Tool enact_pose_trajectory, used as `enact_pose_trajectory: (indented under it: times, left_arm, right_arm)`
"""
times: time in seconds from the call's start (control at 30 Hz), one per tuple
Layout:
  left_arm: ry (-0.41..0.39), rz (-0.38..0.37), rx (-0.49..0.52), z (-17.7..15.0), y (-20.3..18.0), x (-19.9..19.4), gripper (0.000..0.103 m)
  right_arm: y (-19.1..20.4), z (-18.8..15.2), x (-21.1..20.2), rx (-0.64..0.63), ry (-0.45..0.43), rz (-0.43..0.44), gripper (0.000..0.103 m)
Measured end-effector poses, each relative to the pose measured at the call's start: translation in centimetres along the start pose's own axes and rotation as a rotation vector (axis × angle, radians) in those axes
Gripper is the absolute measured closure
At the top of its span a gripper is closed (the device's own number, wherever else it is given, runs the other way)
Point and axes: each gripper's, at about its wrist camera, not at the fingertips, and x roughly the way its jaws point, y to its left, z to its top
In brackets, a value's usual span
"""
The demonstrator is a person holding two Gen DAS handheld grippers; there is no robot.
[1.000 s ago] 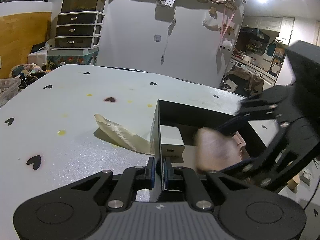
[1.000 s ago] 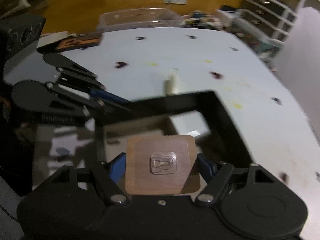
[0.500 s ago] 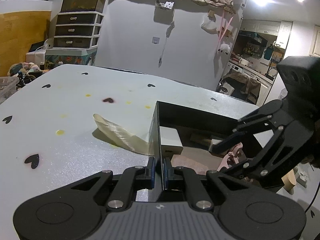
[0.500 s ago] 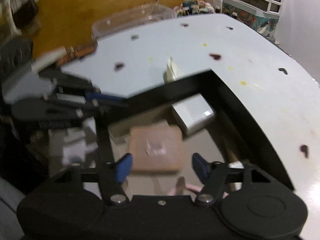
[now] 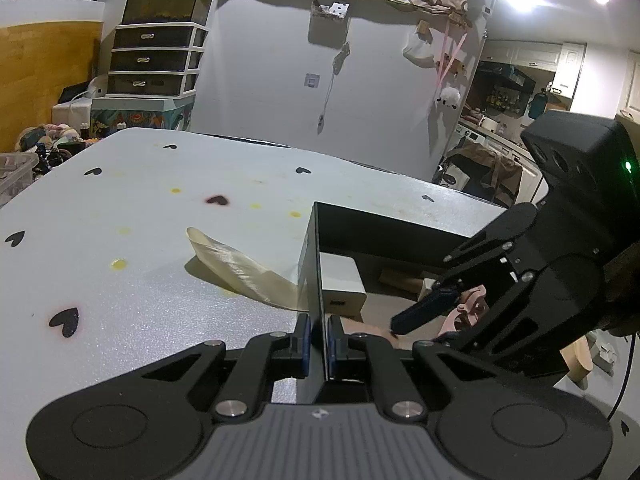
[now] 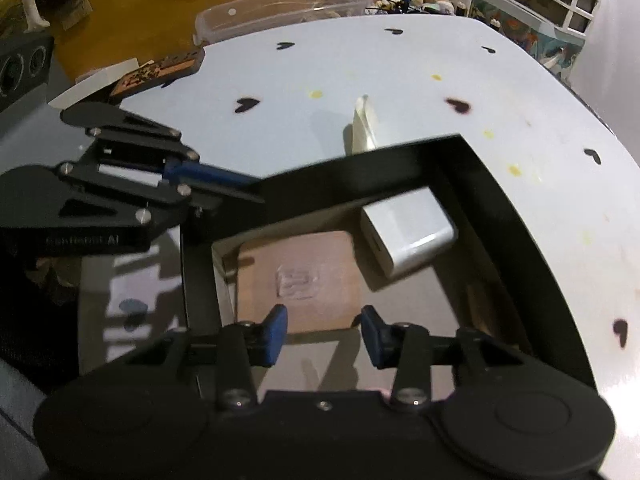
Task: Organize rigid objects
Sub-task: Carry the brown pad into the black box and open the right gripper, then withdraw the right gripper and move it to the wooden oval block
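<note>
Left gripper (image 5: 318, 344) points slightly downward, clamped on the box (image 6: 472, 168) wall. Right gripper (image 6: 323, 334) tilts steeply over the box, its jaws just closing, empty, above the brown pad (image 6: 298, 276).

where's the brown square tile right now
In the right wrist view, the brown square tile lies flat inside the black box, left of the white charger block.

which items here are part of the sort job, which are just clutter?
In the job:
black box, wall clamped by left hand-held gripper
brown square pad inside it
white adapter inside it
right hand-held gripper, empty

Lying about:
cream curved piece on table
clear bin
drawer unit
</note>
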Motion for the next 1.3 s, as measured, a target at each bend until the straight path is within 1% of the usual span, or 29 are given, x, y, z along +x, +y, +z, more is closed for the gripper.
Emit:
enact_pose_trajectory:
  times: [0.13, 0.27, 0.4, 0.47, 0.53, 0.57, 0.63, 0.7, 0.73, 0.8, 0.87, 0.93, 0.97, 1.03, 1.1, 1.23, 1.3]
  left_arm:
    - [0.001, 0.001, -0.003, 0.1, -0.1, 0.0, 0.094]
    - [0.003, 0.003, -0.001, 0.1, -0.1, 0.1, 0.094]
    - [0.004, 0.003, -0.001, 0.2, -0.1, 0.1, 0.094]
    - [0.004, 0.004, -0.004, 0.2, -0.1, 0.1, 0.094]
    - [0.002, 0.008, -0.005, 0.2, -0.1, 0.1, 0.094]
    - [0.001, 0.010, -0.006, 0.2, -0.1, 0.1, 0.094]
    - [0.001, 0.012, -0.007, 0.2, -0.1, 0.1, 0.094]
    - [0.002, 0.014, -0.008, 0.2, -0.2, 0.1, 0.094]
    - [0.002, 0.015, -0.009, 0.2, -0.2, 0.1, 0.094]
    - [0.003, 0.018, -0.010, 0.2, -0.3, 0.1, 0.094]
    - [0.003, 0.021, -0.010, 0.3, -0.4, 0.1, 0.094]
    - [0.004, 0.024, -0.010, 0.3, -0.4, 0.1, 0.094]
    - [0.003, 0.026, -0.010, 0.3, -0.5, 0.1, 0.094]
    - [0.003, 0.028, -0.011, 0.3, -0.5, 0.1, 0.094]
    - [0.004, 0.031, -0.011, 0.3, -0.6, 0.1, 0.094]
    - [0.005, 0.037, -0.008, 0.3, -0.7, 0.1, 0.094]
    - [0.006, 0.039, -0.006, 0.3, -0.8, 0.1, 0.094]
  right_arm:
    - [0.1, 0.5, 0.3, 0.021, -0.020, 0.000, 0.065]
    - [-0.1, 0.1, -0.2, 0.044, -0.031, -0.012, 0.066]
    - [-0.7, -0.9, -2.5, 0.119, -0.096, -0.049, 0.066]
    - [-0.8, -1.5, -3.8, 0.162, -0.134, -0.073, 0.064]
    - [-0.8, -2.4, -5.2, 0.199, -0.173, -0.102, 0.053]
    - [-0.7, -2.9, -5.8, 0.213, -0.191, -0.109, 0.051]
    - [-0.6, -3.9, -6.9, 0.245, -0.224, -0.124, 0.040]
    - [-0.1, -4.9, -8.0, 0.273, -0.259, -0.142, 0.035]
    - [-0.1, -5.3, -8.5, 0.282, -0.275, -0.146, 0.028]
    - [0.7, -6.2, -9.4, 0.306, -0.314, -0.173, 0.019]
    - [1.5, -7.0, -10.0, 0.321, -0.345, -0.198, 0.014]
    - [2.4, -7.8, -10.6, 0.331, -0.376, -0.227, 0.006]
    - [2.8, -8.1, -10.9, 0.336, -0.391, -0.242, 0.005]
    - [3.5, -8.8, -11.2, 0.360, -0.412, -0.259, 0.000]
    - [4.0, -9.6, -11.4, 0.389, -0.436, -0.271, 0.000]
    - [5.6, -11.0, -11.7, 0.428, -0.511, -0.344, 0.000]
    - [6.2, -11.7, -11.6, 0.442, -0.527, -0.379, 0.000]
